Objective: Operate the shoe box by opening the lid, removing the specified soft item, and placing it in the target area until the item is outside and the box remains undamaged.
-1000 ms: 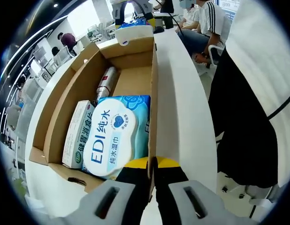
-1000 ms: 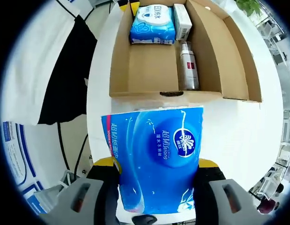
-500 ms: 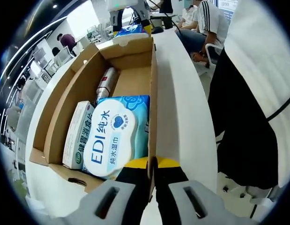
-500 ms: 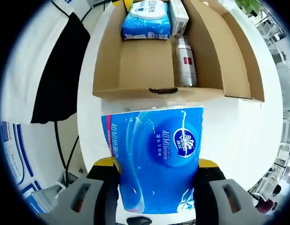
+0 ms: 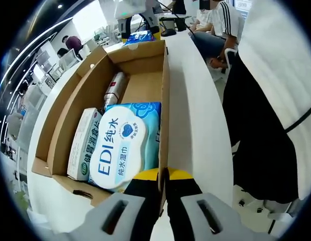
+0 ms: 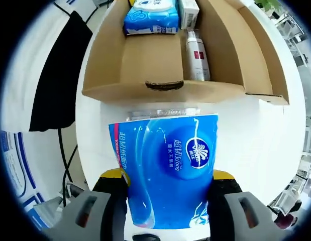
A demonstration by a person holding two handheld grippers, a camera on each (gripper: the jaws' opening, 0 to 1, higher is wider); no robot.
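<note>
Two grippers are busy: the right gripper point(image 6: 165, 188) squeezes the blue tissue pack point(image 6: 165, 168) above the white tabletop point(image 6: 255, 135), just outside the shoe box point(image 6: 165, 92). The left gripper point(image 5: 164, 187) pinches the box's side wall. If the squeeze slips, the pack could fall off the tabletop edge; a hard pull could tear the wall.

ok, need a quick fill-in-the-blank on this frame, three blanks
1. The right hand-held gripper holds a blue plastic tissue pack outside the brown cardboard shoe box, over the ____ tabletop.
2. The left hand-held gripper clamps the box's ____.
3. Beside the light-blue wet-wipes pack lies a white ____.

Missing: white; wall; bottle
</note>
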